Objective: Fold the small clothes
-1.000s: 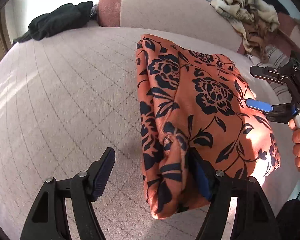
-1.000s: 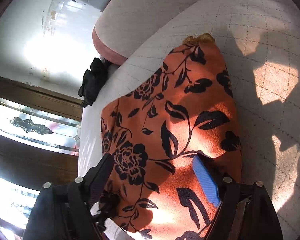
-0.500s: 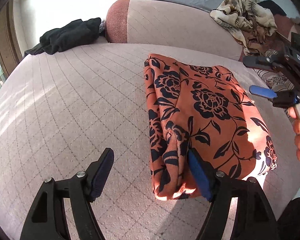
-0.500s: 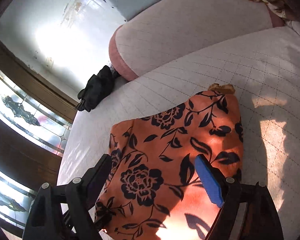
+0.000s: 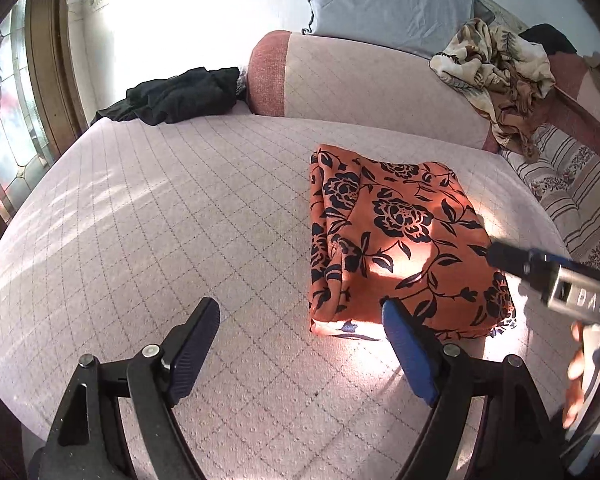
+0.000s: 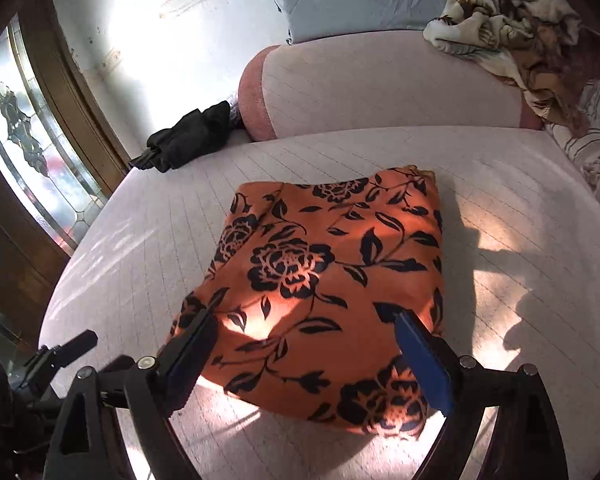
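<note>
The left gripper (image 5: 300, 344) is seen released, its jaws having just been widening, with nothing between them but bare bed (image 5: 180, 216); the folded cloth (image 5: 396, 248), orange with black flowers, is laid flat just ahead and to the right of it, the right blue pad (image 5: 410, 354) standing in front of the cloth's near edge without pressing it; the right gripper (image 5: 512, 258) is glimpsed at the far right of this view, blurred, over the cloth's right side, with a hand (image 5: 584, 376) behind it.

The right gripper (image 6: 304, 352) is likewise released, its jaws having just been opening; the cloth (image 6: 324, 280) is seen directly ahead of it, and whether the pads touch the fabric cannot be told, though no grip is shown.

Beyond the cloth a bolster (image 6: 380, 88) is set across the bed; a black garment (image 6: 188, 136) is left far ahead and to the left, and a patterned blanket (image 6: 508, 28) is heaped far ahead to the right.
</note>
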{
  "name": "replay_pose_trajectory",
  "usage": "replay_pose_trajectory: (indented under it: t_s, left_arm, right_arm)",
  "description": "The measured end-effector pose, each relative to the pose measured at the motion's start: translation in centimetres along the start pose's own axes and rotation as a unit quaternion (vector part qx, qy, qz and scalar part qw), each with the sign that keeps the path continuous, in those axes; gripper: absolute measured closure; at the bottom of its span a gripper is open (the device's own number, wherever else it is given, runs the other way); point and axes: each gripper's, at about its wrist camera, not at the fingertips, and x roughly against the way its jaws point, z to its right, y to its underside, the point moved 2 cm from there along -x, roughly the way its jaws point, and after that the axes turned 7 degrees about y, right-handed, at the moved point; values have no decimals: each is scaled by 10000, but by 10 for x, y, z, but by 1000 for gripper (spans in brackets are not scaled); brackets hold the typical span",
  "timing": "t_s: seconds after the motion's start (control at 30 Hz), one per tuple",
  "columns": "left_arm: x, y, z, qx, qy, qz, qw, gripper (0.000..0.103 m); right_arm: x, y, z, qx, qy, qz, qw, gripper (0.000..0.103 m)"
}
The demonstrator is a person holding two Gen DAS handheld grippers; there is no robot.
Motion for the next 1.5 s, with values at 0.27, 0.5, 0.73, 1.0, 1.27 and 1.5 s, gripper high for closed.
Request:
replay_pose_trajectory:
  t_s: [0.27,0.5,0.73,1.0,1.27,1.5]
  left_arm:
    - [20,16,13,6,-47,96,9999,15]
    - [40,10,25,18,-26,282,9996,4]
    - [44,6,27,32,-206,247,9995,4]
    - [41,6,31,-154,-389,196,9989,4]
    - [39,0,30,-90,-317,285,9990,4]
    - [35,-5,33,-163,-298,358,9988,4]
  right_arm:
    - [37,88,14,233,1446,-294,9888,11]
    - [75,81,2,375,1776,279,9830,11]
    - [80,80,0,426,1813,304,9820,11]
    - [84,75,-3,499,1839,397,9809,11]
    - [81,69,-5,595,1902,425,9790,11]
    - [79,60,-6,643,1933,488,9778,11]
